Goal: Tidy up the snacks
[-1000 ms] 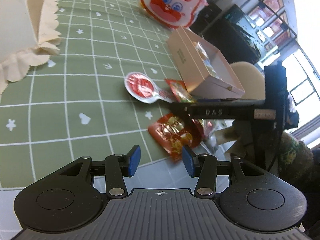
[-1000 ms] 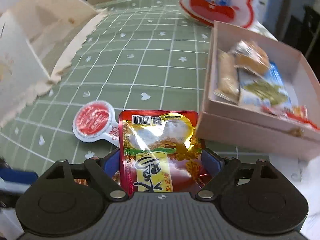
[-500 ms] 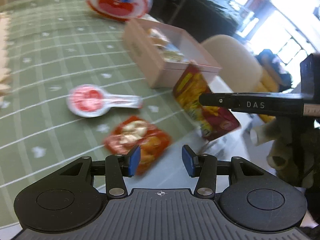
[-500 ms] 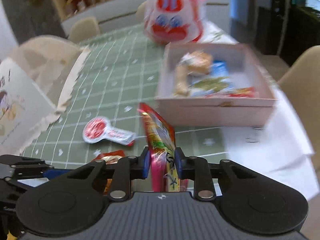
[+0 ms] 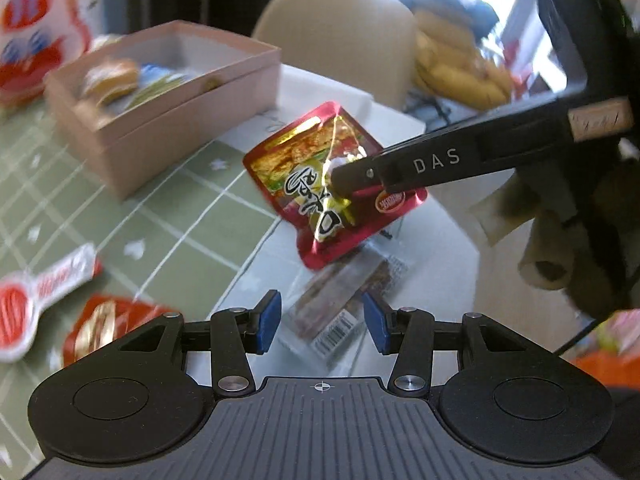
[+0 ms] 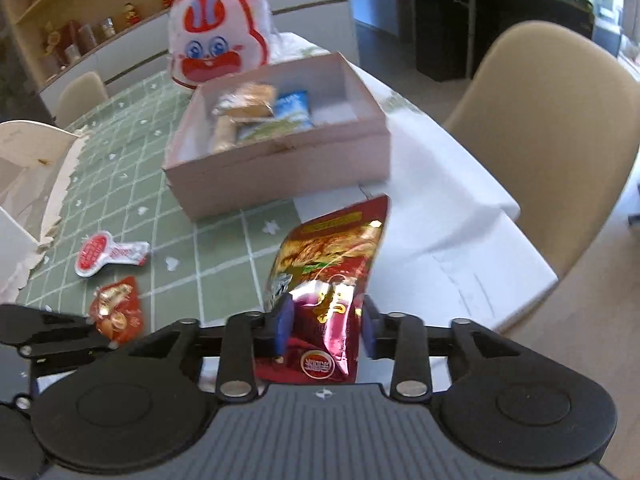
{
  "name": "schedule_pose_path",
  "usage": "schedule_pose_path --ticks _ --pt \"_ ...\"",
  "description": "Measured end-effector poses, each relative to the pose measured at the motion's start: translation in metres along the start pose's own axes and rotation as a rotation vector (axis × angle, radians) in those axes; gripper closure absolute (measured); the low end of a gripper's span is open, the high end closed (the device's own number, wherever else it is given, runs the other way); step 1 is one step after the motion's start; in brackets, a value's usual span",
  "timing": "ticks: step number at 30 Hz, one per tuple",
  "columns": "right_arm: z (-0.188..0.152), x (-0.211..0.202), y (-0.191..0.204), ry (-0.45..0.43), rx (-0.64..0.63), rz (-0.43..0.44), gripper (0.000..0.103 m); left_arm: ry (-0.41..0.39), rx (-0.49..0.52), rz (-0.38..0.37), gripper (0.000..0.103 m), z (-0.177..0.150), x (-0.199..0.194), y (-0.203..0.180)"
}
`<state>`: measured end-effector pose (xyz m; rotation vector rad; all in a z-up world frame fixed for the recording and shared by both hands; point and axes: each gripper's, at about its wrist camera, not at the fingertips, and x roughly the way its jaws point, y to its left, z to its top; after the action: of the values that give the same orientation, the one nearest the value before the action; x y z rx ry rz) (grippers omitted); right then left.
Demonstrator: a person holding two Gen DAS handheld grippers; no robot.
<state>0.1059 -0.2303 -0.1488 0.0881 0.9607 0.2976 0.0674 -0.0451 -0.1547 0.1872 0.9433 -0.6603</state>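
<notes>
- Green checked cloth [image 6: 224, 248] with small white hearts and stars covers most of the table; its near end is bare white tabletop [image 6: 452, 200].
- Around it stand beige chairs [image 6: 560, 152]; behind them runs a counter, with shelves of small jars and figures [image 6: 80, 28] on the wall.
- On the cloth stands an open pink box [image 6: 280, 172] holding several wrapped snacks; behind it sits a white bag with a red cartoon face [image 6: 218, 36].
- Left of the box lie a white-and-red spoon-shaped packet [image 6: 108, 254] and a small red wrapped snack [image 6: 118, 312].
- The right gripper [image 6: 324, 330] pinches a red foil snack pouch [image 6: 332, 272], lifted above the table edge short of the box; its jaws have just been opening a little, yet the pouch is between the pads and held up by them.
- The left gripper [image 5: 322, 322] has its jaws spread, with nothing gripped; a clear-wrapped brown bar [image 5: 340, 300] lies on the white tabletop beneath the gap.
- In the left view the box, the cartoon bag and the spoon-shaped packet are smeared by blur, and the printing on them cannot be read.
- A pale scalloped cardboard piece [image 6: 24, 184] is cut off at the left edge of the right view.
- An orange thing at the lower right of the left view is too cropped to identify.
- A pale gloved hand [image 5: 540, 236] shows partly behind the right gripper's black body.
</notes>
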Motion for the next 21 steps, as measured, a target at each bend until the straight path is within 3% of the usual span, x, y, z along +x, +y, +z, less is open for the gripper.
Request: schedule_pose_path --ticks 2,7,12,14,17,21 --pt "-0.007 0.002 -0.005 0.022 0.009 -0.016 0.055 0.005 0.071 0.030 0.047 0.000 0.007 -0.006" --pt "-0.021 0.004 -0.013 0.063 0.032 0.003 0.052 0.013 0.031 -0.002 0.049 0.001 0.007 0.004" --pt "-0.038 0.000 0.007 0.083 -0.009 0.014 0.049 0.005 -0.081 0.066 0.050 -0.010 -0.010 0.027" --pt "-0.044 -0.003 0.019 0.091 -0.022 0.056 0.049 0.002 -0.127 0.093 0.051 -0.018 -0.019 0.040" --pt "-0.051 -0.005 0.043 0.100 -0.068 0.098 0.049 -0.002 -0.189 0.143 0.061 -0.031 -0.034 0.057" --pt "-0.058 -0.005 0.079 0.116 -0.170 0.171 0.049 -0.013 -0.300 0.203 0.064 -0.045 -0.051 0.080"
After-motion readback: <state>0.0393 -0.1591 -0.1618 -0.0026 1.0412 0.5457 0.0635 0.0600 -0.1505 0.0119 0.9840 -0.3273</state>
